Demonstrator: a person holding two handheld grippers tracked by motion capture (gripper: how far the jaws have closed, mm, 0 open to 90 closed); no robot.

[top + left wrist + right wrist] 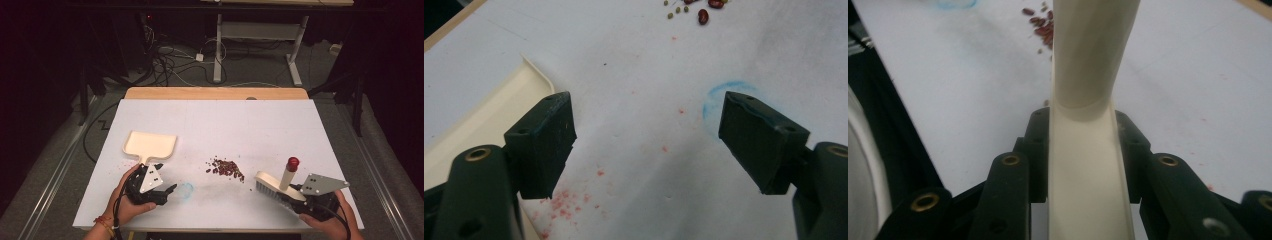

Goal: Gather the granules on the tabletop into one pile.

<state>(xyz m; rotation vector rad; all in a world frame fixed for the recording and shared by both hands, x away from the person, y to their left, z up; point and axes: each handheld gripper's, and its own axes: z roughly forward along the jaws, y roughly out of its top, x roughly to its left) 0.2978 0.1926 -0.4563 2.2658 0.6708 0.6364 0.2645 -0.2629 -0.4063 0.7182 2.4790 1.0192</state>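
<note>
A cream dustpan (150,145) lies flat on the white table top at the left, its handle pointing toward the near edge. My left gripper (167,192) sits just below and right of that handle, open, with only bare table between its jaws; in the left gripper view (649,130) the dustpan (489,115) lies outside the left jaw. A small pile of red-brown beans (227,168) lies mid-table. My right gripper (296,199) at the near right is shut on a cream brush (277,187) with a red-capped handle (293,163). In the right gripper view (1082,135) the brush (1083,60) stands between the jaws, beans (1043,27) beyond.
A faint blue ring mark (186,190) and pink specks stain the table sheet (240,125) beside my left gripper. A wooden strip (215,93) edges the far side. Beyond it, desk legs (218,50) and cables lie on the floor.
</note>
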